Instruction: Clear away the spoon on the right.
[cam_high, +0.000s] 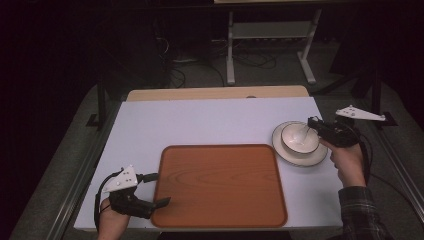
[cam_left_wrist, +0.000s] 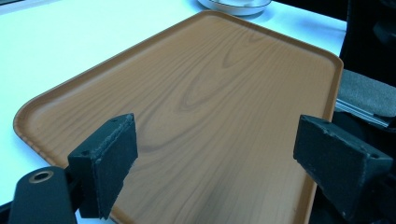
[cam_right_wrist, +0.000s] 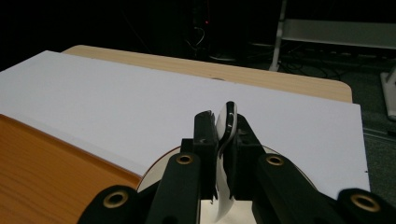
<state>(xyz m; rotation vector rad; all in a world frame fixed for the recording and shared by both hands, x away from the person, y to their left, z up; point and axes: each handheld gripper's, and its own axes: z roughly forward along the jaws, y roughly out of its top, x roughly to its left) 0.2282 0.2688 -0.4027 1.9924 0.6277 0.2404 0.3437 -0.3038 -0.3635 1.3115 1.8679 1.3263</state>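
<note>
The left tongs (cam_high: 162, 202) hover at the near left corner of the rectangular brown wood-grain tray (cam_high: 220, 180), gaping wide with nothing between them, one jaw over the tray, the other past its rim. The tray lies flat on the white surface (cam_high: 200, 120), its long axis running left to right. Just right of it, a white bowl (cam_high: 300, 138) sits on a round white plate (cam_high: 300, 155). The right tongs (cam_high: 312, 122) are clamped on a white ceramic spoon (cam_right_wrist: 225, 140), whose handle slants up toward the right while its scoop dips left into the bowl.
</note>
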